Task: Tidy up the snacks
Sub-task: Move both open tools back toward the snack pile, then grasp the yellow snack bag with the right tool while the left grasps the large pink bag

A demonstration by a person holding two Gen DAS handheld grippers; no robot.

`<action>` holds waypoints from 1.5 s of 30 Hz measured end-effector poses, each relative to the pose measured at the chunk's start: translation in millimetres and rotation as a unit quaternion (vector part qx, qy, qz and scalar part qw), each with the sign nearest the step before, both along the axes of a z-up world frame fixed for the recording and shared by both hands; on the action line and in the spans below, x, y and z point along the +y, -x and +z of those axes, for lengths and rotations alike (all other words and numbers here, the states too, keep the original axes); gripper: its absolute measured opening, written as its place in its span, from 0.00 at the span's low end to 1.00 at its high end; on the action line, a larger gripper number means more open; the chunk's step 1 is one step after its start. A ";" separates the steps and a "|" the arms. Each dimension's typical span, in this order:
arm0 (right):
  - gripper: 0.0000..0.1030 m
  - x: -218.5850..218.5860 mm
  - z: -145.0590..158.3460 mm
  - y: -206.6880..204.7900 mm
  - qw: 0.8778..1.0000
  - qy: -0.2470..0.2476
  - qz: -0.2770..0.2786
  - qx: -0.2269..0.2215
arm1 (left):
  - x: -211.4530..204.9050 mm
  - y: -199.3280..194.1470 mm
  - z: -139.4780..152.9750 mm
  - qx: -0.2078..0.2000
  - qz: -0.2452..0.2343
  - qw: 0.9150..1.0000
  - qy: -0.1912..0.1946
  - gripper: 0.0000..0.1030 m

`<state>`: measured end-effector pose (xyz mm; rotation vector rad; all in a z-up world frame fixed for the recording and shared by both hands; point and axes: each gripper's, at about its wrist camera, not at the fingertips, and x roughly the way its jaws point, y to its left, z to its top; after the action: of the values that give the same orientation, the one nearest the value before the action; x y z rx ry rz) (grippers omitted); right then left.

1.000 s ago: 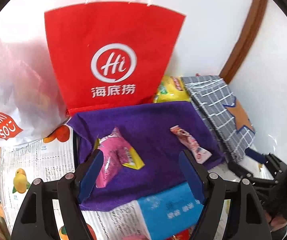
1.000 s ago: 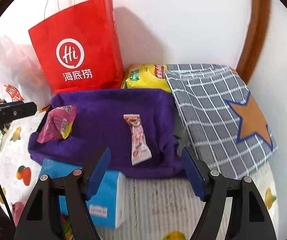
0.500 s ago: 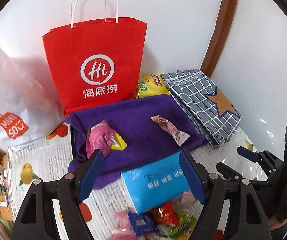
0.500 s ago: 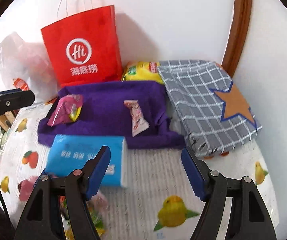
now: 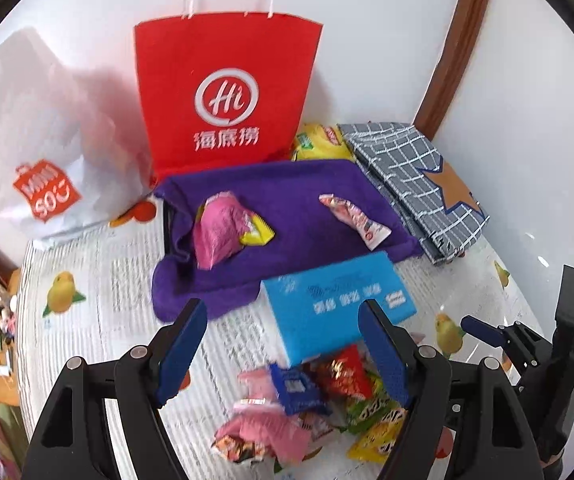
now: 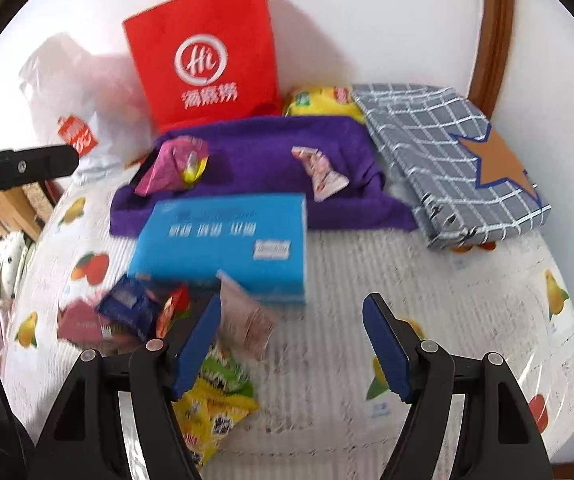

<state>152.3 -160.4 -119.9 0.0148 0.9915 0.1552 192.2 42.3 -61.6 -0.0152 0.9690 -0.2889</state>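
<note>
At the far left a white plastic bag [image 5: 43, 168] with an orange logo leans against the wall, and beside it a red paper bag [image 5: 227, 92] stands upright. In front of the red bag lies a purple cloth [image 5: 295, 184] on the fruit-print table cover [image 5: 99, 280]; on the cloth's left part sits a pink snack packet [image 5: 217, 230] with a yellow packet [image 5: 257, 234] tucked against it, and well apart on its right part lies a slim pink-and-white snack bar [image 5: 357, 220]. A yellow chip bag [image 5: 319, 144] lies behind the cloth, next to a folded grey checked cloth [image 5: 415, 184] bearing an orange star at the right. A blue tissue box [image 5: 337, 308] lies just in front of the purple cloth, and nearer still a loose pile of small snack packets [image 5: 303, 408] rests on the table cover, touching the box's near edge. The left gripper [image 5: 283, 348] hangs above this pile with its fingers spread wide, holding nothing. The right gripper [image 6: 291, 344] is over the pile's right edge, its fingers also spread wide and empty.
</note>
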 end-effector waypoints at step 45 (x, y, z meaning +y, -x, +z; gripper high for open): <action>0.11 7.6 -37.4 23.2 1.000 0.008 0.019 0.006 | 30.7 36.3 -56.8 0.055 0.029 0.998 -0.003 0.74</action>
<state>129.1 -152.8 -157.3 -0.0177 1.0045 0.1822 155.9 73.0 -118.4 -0.0543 1.0763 -0.2343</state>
